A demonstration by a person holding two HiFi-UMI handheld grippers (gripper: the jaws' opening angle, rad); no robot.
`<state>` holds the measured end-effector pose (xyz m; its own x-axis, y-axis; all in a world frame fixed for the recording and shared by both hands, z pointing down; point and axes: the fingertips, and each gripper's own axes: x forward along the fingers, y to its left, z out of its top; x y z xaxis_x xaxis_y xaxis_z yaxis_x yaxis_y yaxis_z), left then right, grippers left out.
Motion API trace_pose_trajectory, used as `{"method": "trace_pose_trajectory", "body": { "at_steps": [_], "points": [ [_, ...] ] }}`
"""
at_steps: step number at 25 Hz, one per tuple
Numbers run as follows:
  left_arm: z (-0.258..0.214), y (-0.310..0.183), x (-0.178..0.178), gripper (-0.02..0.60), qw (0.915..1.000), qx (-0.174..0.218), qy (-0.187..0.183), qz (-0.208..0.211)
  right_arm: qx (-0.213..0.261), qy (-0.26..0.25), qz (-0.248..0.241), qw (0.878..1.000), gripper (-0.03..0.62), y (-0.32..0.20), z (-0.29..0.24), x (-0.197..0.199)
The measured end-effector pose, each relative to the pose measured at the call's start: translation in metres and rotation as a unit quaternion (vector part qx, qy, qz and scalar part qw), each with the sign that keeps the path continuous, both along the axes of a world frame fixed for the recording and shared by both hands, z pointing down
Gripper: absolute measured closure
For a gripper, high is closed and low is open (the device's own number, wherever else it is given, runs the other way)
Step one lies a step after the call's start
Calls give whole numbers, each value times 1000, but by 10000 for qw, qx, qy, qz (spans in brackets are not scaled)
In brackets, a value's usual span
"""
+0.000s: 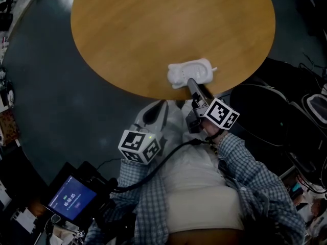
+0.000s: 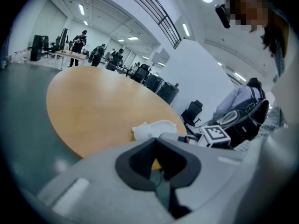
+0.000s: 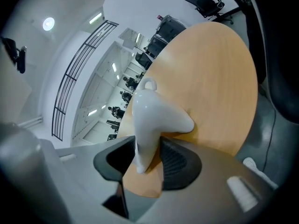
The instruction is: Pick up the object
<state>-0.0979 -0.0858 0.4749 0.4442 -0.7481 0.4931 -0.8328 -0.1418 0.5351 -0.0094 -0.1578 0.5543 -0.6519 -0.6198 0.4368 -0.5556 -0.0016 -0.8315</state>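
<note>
A white glossy figure [image 1: 190,73] lies on the round wooden table [image 1: 153,29], close to the edge nearest me. My right gripper [image 1: 193,83] reaches over that edge to the figure's near side. In the right gripper view the figure's [image 3: 149,115] narrow end sits between the jaws of the right gripper [image 3: 148,160], which stand wide apart; I see no firm squeeze. My left gripper [image 1: 156,114] hangs below the table edge, off the tabletop, jaws together and empty. The left gripper view shows the left gripper [image 2: 157,160] aimed across the table [image 2: 93,101] with the figure [image 2: 152,129] beyond it.
A device with a lit blue screen [image 1: 71,198] sits at lower left on the dark floor. Black chairs and bags [image 1: 260,116] crowd the right side beside the table. A black cable runs from the left gripper across my lap. Several people [image 2: 77,41] stand far off.
</note>
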Motion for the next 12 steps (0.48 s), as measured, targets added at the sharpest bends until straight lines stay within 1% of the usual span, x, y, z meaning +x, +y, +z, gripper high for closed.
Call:
{"method": "trace_pose_trajectory", "body": {
  "at_steps": [2, 5, 8, 12],
  "points": [
    [0, 0, 0, 578, 10000, -5, 2, -2, -45, 0, 149, 9999, 447, -4, 2, 3],
    [-1, 3, -2, 578, 10000, 1, 12, -24, -69, -13, 325, 9994, 452, -8, 1, 4],
    [-2, 3, -3, 578, 10000, 35, 16, -26, 66, 13, 232, 9997, 454, -9, -3, 2],
    [-4, -4, -4, 578, 9999, 155, 21, -3, 257, -113, 128, 9995, 456, -13, -19, -3]
  ]
}}
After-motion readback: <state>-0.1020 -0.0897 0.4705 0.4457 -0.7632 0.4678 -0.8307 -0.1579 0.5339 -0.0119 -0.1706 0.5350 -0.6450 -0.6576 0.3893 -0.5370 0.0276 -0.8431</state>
